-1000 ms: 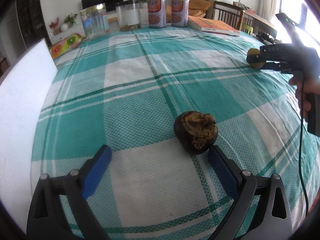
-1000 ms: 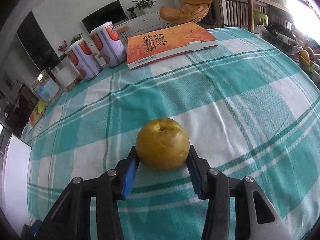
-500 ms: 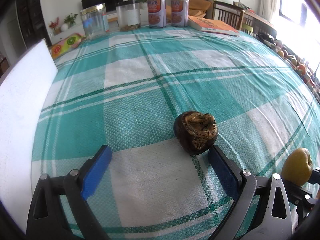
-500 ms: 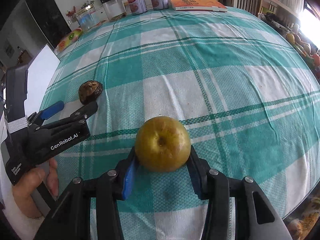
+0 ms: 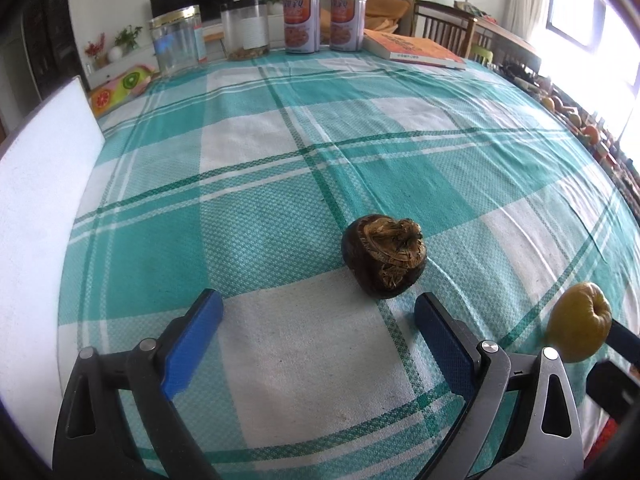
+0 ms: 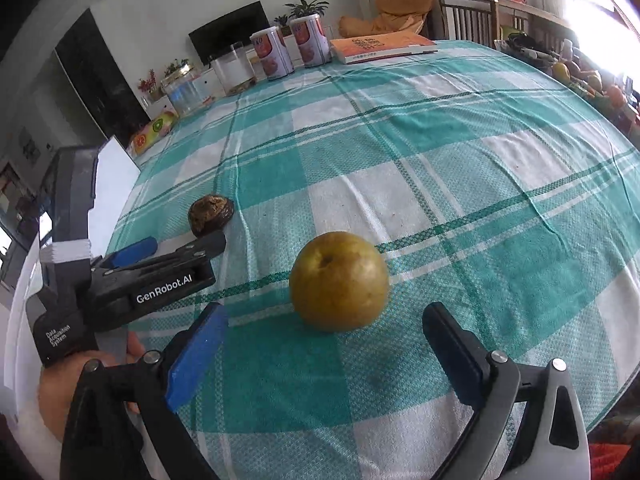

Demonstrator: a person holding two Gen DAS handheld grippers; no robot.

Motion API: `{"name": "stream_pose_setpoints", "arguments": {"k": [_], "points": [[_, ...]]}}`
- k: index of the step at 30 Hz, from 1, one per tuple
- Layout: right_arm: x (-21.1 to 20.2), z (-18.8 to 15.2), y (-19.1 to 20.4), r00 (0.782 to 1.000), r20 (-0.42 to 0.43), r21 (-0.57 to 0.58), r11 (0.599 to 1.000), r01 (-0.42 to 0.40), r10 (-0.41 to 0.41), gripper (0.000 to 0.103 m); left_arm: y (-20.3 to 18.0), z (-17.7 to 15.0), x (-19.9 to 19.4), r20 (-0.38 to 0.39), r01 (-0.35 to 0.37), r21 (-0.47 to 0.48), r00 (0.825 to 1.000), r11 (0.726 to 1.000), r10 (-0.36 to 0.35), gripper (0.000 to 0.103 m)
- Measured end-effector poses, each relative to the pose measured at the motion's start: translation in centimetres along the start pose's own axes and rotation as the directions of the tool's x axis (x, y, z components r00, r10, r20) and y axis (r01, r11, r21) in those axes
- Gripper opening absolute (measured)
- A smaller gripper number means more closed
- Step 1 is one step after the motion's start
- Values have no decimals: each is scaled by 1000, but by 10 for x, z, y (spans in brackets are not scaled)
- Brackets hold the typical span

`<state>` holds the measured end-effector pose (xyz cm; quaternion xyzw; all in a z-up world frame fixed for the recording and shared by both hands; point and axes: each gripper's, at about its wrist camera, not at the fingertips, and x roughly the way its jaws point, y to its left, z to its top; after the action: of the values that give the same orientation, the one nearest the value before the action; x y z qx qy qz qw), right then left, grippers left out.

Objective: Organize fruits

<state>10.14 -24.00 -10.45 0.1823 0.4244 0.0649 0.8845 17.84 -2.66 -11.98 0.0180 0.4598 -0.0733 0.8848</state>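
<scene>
A table is covered by a teal-and-white checked cloth; two cans, jars and an orange book are lined up at its far edge. The right gripper has just been opening and is now released, jaws spread wide; the yellow-green pear is seen resting on the cloth just ahead of them, untouched. The left gripper is held open too, nothing grasped, with the dark brown fruit set just beyond its right finger.
</scene>
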Motion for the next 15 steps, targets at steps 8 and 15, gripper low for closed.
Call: {"name": "stream_pose_setpoints", "arguments": {"k": [8,15], "points": [[10,13,11,999,-25,-51,998,31,-33,90,-2,8,-14,22,117,-47,993,992,-116,96],[37,13,19,990,-104,-126,989,83,-97,49,-21,21,4,15,84,12,996,996,-84,44]]}}
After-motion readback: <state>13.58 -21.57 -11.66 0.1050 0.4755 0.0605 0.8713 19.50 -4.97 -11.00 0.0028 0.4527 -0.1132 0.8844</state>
